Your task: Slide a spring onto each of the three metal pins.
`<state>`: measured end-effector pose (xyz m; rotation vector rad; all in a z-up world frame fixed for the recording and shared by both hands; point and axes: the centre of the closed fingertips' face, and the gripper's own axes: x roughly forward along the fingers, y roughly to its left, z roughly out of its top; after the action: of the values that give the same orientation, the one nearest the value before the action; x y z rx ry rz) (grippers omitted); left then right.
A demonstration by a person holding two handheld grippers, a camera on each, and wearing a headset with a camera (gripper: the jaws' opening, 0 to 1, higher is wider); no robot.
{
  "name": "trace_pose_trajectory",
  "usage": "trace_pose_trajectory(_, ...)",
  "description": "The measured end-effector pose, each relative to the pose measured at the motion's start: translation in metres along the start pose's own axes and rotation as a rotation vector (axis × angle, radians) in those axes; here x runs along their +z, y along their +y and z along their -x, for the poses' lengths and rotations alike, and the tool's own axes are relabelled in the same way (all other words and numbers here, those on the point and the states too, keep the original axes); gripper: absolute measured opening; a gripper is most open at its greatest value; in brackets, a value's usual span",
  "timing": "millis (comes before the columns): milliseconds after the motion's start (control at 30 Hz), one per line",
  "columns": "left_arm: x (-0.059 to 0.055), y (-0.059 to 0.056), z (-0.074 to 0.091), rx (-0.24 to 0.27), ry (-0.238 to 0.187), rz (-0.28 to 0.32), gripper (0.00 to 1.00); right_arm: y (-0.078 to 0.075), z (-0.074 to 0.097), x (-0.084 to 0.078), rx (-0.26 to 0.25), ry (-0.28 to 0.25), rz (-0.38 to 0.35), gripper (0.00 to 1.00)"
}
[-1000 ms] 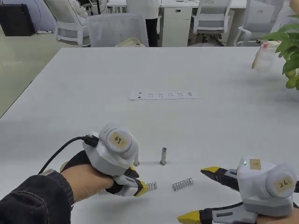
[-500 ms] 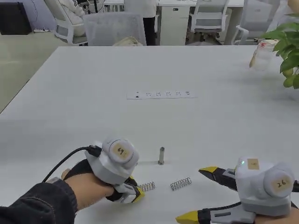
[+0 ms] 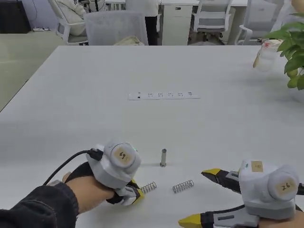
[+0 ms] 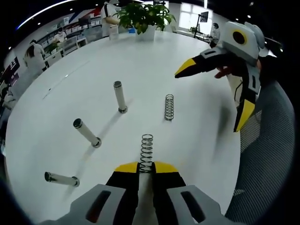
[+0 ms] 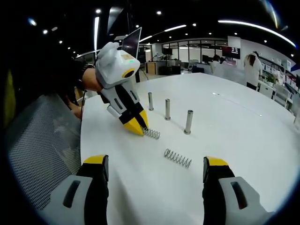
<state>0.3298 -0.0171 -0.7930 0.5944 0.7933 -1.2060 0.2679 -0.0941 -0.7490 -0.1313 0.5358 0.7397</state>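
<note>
Yellow-tipped left claw (image 4: 146, 165), bottom centre, is clamped on the end of one spring (image 4: 146, 150). Over at lower right the right claw (image 3: 200, 196) gapes wide. Mid-frame a second spring (image 4: 168, 107) lies loose on the white table (image 4: 84, 65), with three metal pins (image 4: 86, 132) left of it.

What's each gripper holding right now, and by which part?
Left gripper pinches a spring by its near end; right gripper is open, holding nothing.

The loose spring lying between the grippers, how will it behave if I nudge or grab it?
The loose spring lies on its side on the smooth table, so a nudge would probably roll it. Its thin open coils suggest it is light and may flex or squash when pinched. The open right gripper should probably close gently.
</note>
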Motion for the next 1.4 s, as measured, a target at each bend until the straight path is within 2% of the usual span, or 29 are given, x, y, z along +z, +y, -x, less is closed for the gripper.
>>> trace_pose_trajectory(167, 0.003, -0.002, 0.003, -0.003, -0.014, -0.013, 0.02, 0.000, 0.001, 0.002, 0.001, 0.000, 0.005, 0.81)
trace_pose_trajectory(433, 0.003, -0.010, 0.015, -0.015, -0.038, -0.052, 0.02, 0.004, 0.002, 0.013, 0.009, -0.008, 0.030, 0.79)
trace_pose_trajectory(667, 0.004, -0.020, 0.029, -0.044, -0.076, -0.100, 0.02, 0.013, 0.001, 0.022, 0.037, -0.007, 0.065, 0.77)
trace_pose_trajectory(833, 0.004, -0.030, 0.039, -0.069, -0.101, -0.139, 0.02, 0.021, -0.003, 0.027, 0.070, 0.002, 0.085, 0.74)
trace_pose_trajectory(933, 0.004, -0.033, 0.045, -0.072, -0.111, -0.153, 0.02, 0.028, -0.006, 0.029, 0.107, 0.009, 0.097, 0.69)
trace_pose_trajectory(1400, 0.007, -0.042, 0.060, -0.087, -0.154, -0.168, 0.02, 0.049, -0.028, 0.046, 0.233, 0.024, 0.125, 0.48)
